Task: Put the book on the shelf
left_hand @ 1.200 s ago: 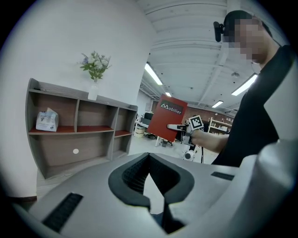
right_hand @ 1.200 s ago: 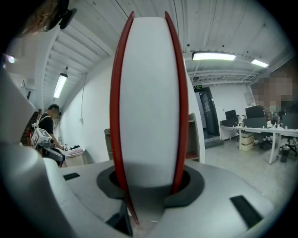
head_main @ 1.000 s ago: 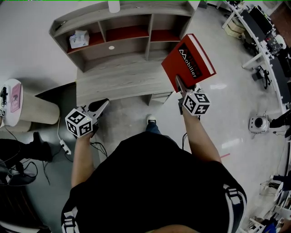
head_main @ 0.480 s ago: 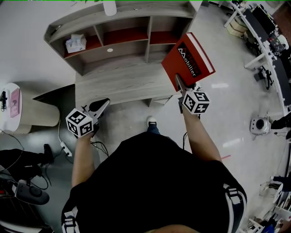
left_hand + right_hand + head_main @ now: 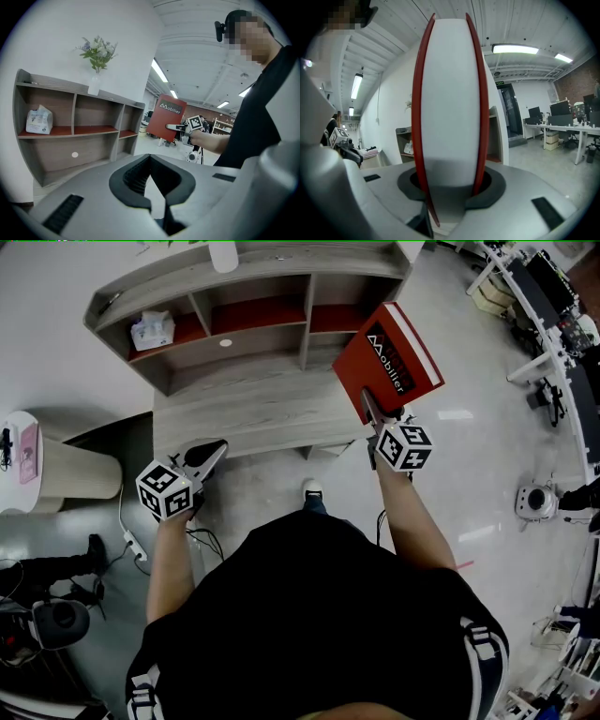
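Head view: the shelf unit (image 5: pixel 281 261) spread wider and slid toward the left of frame. Its left end and the tissue pack (image 5: pixel 153 331) both sat further left and lower than a second before. We noted the book (image 5: pixel 387 362), clamped in the right gripper (image 5: pixel 372 418), a touch higher in frame, with its upper corner nearer the shelf's top board. The round side table (image 5: pixel 66 476) dropped slightly at the left edge. Dark gear (image 5: pixel 58 622) on the floor at lower left changed place; we could not tell what it was.
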Demonstrator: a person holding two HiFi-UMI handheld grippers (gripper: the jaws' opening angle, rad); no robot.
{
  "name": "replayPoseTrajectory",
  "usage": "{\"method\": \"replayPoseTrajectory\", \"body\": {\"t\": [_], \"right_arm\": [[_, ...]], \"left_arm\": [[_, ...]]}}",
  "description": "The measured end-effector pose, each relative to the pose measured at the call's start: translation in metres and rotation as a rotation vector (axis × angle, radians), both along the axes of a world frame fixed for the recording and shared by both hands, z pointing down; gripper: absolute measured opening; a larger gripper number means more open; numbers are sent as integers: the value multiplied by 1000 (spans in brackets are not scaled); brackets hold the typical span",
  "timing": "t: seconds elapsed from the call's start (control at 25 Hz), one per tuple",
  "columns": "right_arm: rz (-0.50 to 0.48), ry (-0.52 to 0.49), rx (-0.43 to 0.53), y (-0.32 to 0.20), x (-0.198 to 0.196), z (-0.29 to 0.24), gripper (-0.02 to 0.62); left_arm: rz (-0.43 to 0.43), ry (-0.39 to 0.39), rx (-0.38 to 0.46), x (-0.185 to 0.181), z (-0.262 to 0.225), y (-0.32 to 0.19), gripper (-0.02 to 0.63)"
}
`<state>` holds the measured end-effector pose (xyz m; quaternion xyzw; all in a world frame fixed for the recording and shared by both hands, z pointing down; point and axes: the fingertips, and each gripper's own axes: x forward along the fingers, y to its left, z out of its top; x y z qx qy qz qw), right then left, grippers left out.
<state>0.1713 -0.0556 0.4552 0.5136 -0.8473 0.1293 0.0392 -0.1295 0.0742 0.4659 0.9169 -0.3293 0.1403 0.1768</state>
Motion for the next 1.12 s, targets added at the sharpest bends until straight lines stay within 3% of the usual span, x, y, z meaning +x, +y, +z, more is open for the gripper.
{"method": "replayPoseTrajectory", "body": {"t": [0.28,0.48,1.12], "right_arm": [[-18,0,2,10,5,11,170],[-22,2,-2,-29,-1,5,167],[-35,20,-16,-67,10,12,166]], "left_arm": [[-21,-7,-4,3,10,14,20],[-15,-3,-11,0,3,-27,20],[-11,10,-30,17,11,-66,20]]}}
